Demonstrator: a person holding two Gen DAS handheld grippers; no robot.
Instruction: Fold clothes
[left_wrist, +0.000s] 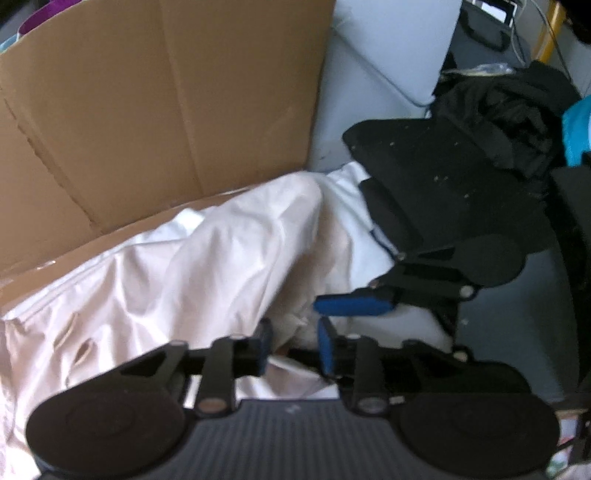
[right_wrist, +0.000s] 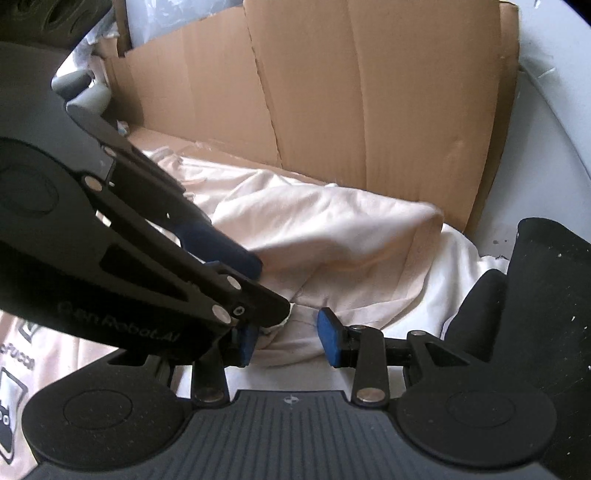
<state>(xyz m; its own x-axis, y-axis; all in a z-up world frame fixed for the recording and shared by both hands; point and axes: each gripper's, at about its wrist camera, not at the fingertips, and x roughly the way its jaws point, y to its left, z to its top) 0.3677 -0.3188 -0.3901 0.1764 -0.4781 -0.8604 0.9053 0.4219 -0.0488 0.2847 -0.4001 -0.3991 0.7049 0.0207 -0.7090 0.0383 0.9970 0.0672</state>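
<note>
Crossing over cream garment (right_wrist: 332, 229), left gripper (left_wrist: 293, 345), right gripper (right_wrist: 286, 338), fingers parted

Black grippers (left_wrist: 293, 349) (blue pads (right_wrist: 330, 341))

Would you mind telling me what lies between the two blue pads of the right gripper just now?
In the right wrist view, only slack pale pink garment shows between the right gripper pads, which stand apart without pinching it.
</note>
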